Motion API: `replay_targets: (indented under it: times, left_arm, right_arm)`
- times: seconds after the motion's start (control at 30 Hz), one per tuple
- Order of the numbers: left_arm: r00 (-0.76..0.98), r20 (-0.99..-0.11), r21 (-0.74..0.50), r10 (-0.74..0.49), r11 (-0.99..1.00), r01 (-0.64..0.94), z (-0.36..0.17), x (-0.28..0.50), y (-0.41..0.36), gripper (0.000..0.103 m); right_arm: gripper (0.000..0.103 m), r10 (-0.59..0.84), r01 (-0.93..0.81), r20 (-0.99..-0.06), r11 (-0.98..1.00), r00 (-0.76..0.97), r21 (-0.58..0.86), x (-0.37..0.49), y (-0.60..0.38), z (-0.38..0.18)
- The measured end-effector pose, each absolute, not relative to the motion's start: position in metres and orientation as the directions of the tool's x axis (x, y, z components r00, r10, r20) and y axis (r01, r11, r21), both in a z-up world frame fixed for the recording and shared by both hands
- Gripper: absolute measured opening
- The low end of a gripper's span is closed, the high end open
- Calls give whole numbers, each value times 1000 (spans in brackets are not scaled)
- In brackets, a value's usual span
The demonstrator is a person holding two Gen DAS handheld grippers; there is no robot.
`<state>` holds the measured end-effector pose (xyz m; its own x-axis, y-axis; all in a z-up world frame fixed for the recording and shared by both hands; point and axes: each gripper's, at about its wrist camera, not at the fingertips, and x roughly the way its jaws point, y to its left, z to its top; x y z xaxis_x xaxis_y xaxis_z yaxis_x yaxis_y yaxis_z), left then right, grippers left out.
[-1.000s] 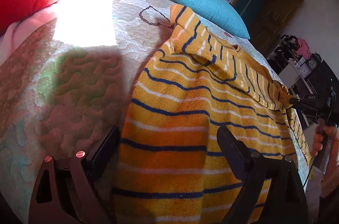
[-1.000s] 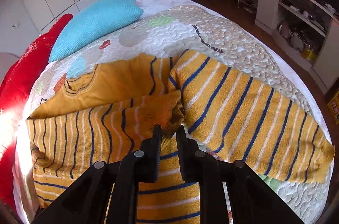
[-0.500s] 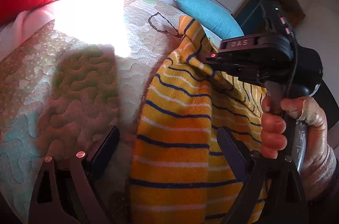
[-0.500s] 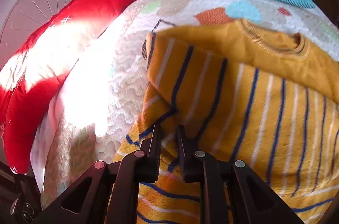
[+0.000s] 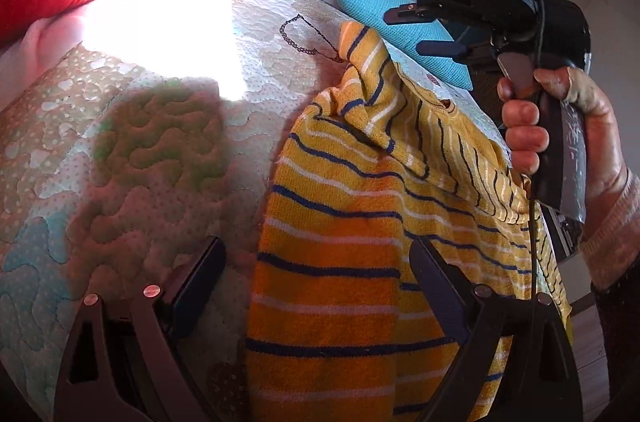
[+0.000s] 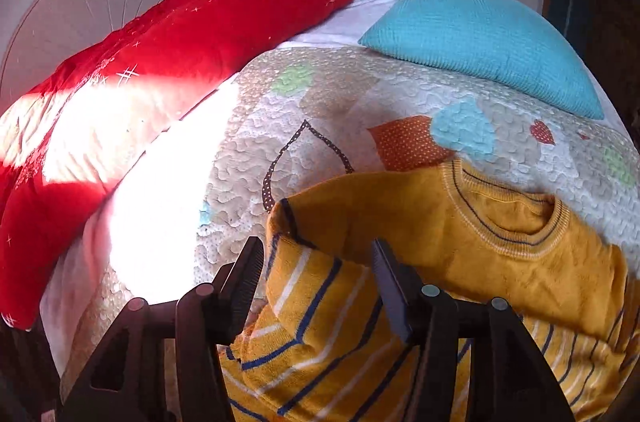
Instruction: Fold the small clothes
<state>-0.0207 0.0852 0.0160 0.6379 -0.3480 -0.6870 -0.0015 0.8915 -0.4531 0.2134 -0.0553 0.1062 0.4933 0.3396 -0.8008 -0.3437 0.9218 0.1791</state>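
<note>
A yellow sweater with blue and white stripes point(image 5: 340, 222) lies on the quilted bed. Its sleeve point(image 5: 372, 90) is folded across the body. My left gripper point(image 5: 316, 270) is open, low over the sweater's hem, holding nothing. My right gripper point(image 6: 318, 270) is open just above the folded sleeve end point(image 6: 304, 286), near the sweater's shoulder and collar point(image 6: 516, 222). In the left wrist view the right gripper's black body point(image 5: 500, 6) hangs over the sweater's upper part, held by a hand.
A quilted bedspread point(image 5: 140, 150) covers the bed, with a bright sun patch. A red pillow point(image 6: 180, 54) and a teal cushion point(image 6: 480, 38) lie at the head. White cabinets stand behind.
My right gripper carried the sleeve across the sweater body toward the shoulder, then opened and let go of it. The left gripper stayed open and shifted only slightly.
</note>
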Motion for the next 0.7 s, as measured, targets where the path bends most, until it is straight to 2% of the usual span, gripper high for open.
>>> replay_targets:
  times: [0.1, 0.13, 0.17, 0.2, 0.3, 0.47, 0.7]
  left_arm:
    - [636, -691, -446, -343, 895, -2, 16, -19, 84, 93]
    - [636, -691, -444, -343, 896, 0, 16, -20, 84, 93]
    - [636, -691, -444, -343, 896, 1, 16, -19, 84, 93]
    - [636, -692, -444, -343, 896, 0, 16, -19, 84, 94]
    - [635, -692, -447, -343, 895, -3, 16, -18, 83, 94]
    - [636, -691, -448, -344, 894, -4, 15, -18, 83, 94]
    - [638, -688, -449, -345, 894, -1, 15, -18, 84, 95]
  right_arm:
    - [63, 311, -400, -840, 908, 444, 125, 227, -35, 91]
    - [57, 308, -417, -850, 901, 428, 116, 229, -31, 86]
    - [20, 306, -427, -858, 897, 413, 114, 230, -28, 83]
    - [6, 317, -437, -868, 890, 383, 132, 232, -28, 80]
    - [7, 297, -446, -860, 890, 415, 92, 232, -24, 87]
    - [7, 221, -351, -827, 936, 517, 30, 267, -17, 103]
    - [9, 136, -311, -880, 950, 454, -13, 307, 9, 57]
